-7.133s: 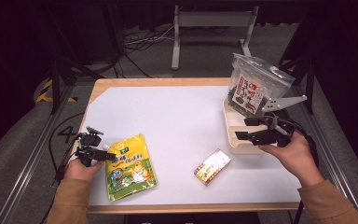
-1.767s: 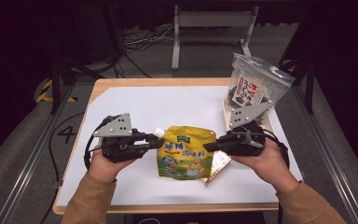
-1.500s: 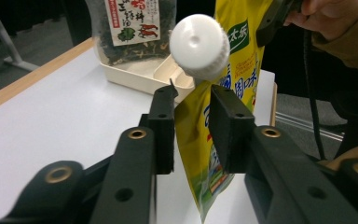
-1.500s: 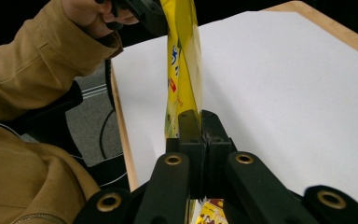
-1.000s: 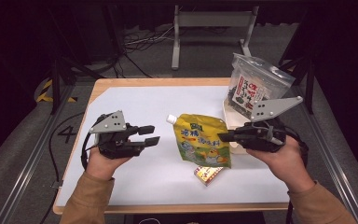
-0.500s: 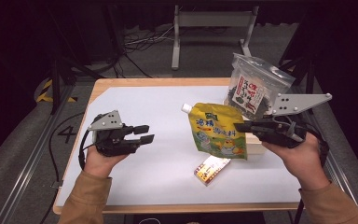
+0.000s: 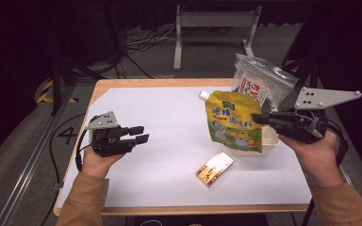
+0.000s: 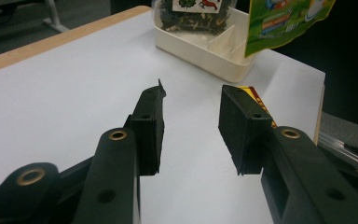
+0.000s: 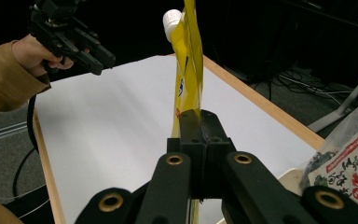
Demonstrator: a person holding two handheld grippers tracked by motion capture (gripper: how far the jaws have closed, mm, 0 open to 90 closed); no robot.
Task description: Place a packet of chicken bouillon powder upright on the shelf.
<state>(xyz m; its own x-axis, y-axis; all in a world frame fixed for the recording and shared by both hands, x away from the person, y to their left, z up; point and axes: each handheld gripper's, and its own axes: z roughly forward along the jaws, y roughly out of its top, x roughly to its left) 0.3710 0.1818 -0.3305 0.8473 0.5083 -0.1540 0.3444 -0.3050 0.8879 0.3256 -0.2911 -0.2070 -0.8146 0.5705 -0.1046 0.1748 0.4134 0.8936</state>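
My right gripper (image 7: pixel 257 117) (image 9: pixel 199 122) is shut on the right edge of a yellow spouted pouch (image 7: pixel 233 121) (image 9: pixel 186 70), which hangs upright in the air in front of a cream tray (image 7: pixel 269 140) (image 8: pixel 205 46) at the table's right. In the tray's far part stands a clear bag of dark snacks (image 7: pixel 262 84) (image 8: pixel 196 11). Near the left side my left gripper (image 7: pixel 140 133) (image 8: pixel 191 133) hovers open with nothing between its jaws. A small red and yellow box (image 7: pixel 215 167) lies flat on the white table (image 7: pixel 169 122) in front of the tray.
The table's wooden rim (image 7: pixel 136 84) runs along the far side. A metal stand (image 7: pixel 212 28) and cables lie on the dark floor beyond. The tray has a divider (image 8: pixel 223 39) across it. Bare white surface lies between the two grippers.
My right gripper has carried the pouch to the right and up, from the table's middle to in front of the tray. The left gripper let go and drew back to the left, lower.
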